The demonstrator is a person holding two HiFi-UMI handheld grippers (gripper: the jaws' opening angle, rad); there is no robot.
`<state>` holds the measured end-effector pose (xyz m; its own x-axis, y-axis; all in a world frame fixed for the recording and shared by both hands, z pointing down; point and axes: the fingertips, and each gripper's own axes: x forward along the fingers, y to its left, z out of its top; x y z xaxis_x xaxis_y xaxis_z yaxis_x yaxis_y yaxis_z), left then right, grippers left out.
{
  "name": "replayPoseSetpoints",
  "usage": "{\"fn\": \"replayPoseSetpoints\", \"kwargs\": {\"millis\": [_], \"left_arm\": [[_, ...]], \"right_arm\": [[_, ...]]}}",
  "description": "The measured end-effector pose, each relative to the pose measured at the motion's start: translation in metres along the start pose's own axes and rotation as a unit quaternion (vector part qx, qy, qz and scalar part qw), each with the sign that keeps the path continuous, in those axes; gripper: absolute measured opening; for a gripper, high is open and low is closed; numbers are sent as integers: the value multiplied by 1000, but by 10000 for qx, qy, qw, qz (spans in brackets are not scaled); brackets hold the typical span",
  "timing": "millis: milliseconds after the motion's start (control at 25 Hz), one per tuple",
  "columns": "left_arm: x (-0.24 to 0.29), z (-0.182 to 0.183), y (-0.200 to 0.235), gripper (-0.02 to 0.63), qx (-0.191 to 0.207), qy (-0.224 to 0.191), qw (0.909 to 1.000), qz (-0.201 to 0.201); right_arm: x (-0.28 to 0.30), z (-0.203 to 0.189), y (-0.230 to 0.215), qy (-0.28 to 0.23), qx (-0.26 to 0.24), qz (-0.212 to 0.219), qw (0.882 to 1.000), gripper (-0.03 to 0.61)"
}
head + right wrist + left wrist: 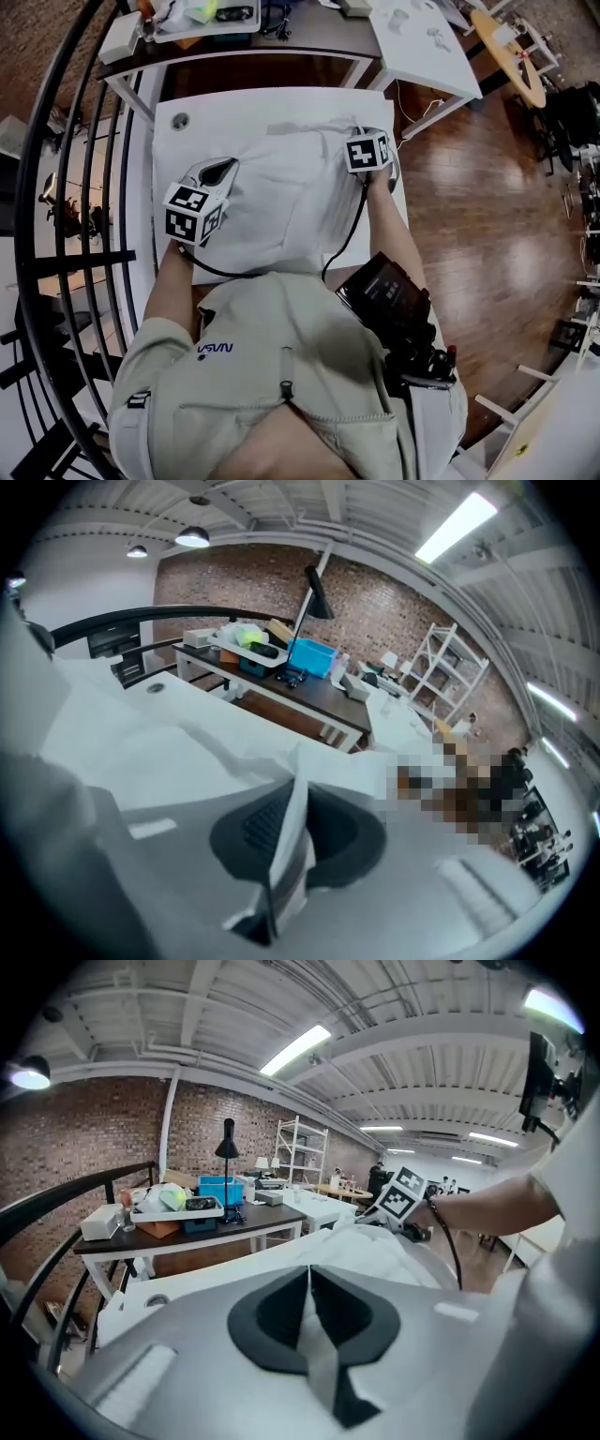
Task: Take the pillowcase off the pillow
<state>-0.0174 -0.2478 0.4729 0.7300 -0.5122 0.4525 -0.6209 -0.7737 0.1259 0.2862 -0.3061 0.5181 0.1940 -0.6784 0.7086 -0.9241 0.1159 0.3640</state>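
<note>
Across the middle of the white table (176, 150), out to its right edge: white fabric pillowcase (281, 202), not yet off its pillow. Pinched at either side by the left tongs (309, 1309) and the right tongs (284, 810), each clamped tight on a fold of cloth. Judged barely begun; left to do: pulling the cover clear.

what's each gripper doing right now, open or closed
left gripper: closed, pinching a fold of the pillowcase
right gripper: closed, pinching the pillowcase too
</note>
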Motion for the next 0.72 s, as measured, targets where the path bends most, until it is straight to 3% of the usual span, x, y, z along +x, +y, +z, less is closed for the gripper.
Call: {"fn": "replayPoseSetpoints", "kwargs": {"millis": [200, 360, 480, 720], "left_arm": [[40, -25, 20, 15, -558, 202, 9982, 0], [59, -28, 23, 48, -255, 400, 9988, 108], [61, -25, 27, 60, -118, 403, 9988, 262], [42, 1, 12, 64, 326, -43, 9979, 554]], "right_arm": [[13, -13, 14, -151, -190, 5, 9997, 20], [9, -8, 13, -412, -130, 131, 9990, 92], [-2, -12, 17, -503, 103, 209, 9985, 109], [-62, -10, 26, -1228, 469, 282, 9909, 109]]}}
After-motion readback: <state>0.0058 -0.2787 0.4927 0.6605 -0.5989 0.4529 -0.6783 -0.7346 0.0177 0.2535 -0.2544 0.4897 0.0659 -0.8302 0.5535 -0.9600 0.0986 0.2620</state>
